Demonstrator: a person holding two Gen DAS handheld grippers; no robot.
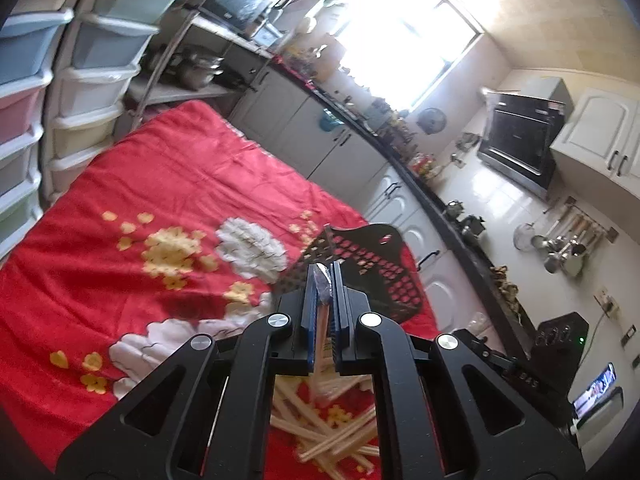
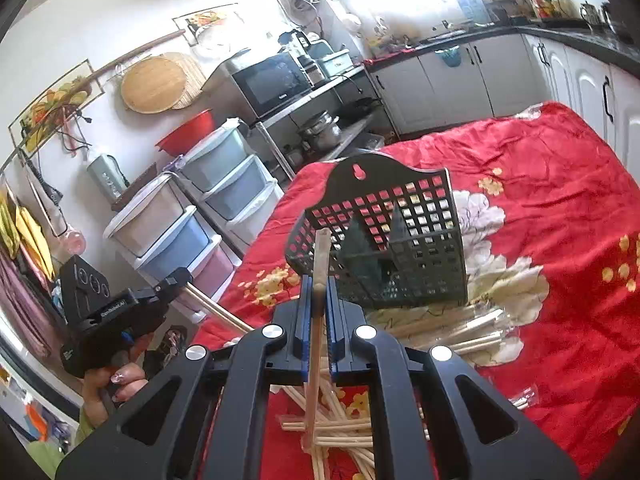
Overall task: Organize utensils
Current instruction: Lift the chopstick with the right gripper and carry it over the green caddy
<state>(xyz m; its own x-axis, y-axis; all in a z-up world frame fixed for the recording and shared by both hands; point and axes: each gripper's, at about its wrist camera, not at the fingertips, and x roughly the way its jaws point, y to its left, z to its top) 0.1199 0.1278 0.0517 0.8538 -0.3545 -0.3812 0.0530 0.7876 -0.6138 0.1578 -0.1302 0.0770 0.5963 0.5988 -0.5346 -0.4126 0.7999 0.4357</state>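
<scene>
Gripping one wooden chopstick upright between its blue pads, the right gripper has its jaws drawn narrow on the stick. Just beyond its tips the black perforated basket sits on the red floral cloth. Below both tongs lies the loose chopstick pile. The left gripper is likewise clamped on a wrapped chopstick, the basket just ahead.

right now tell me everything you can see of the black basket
The black basket looks like plastic, with square grid holes in its walls and a taller arched back plate with a keyhole hanging slot. It stands tilted on the red floral cloth, opening facing up, just beyond a pile of wooden chopsticks. Dark dividers show inside. Nothing grips it.
</scene>
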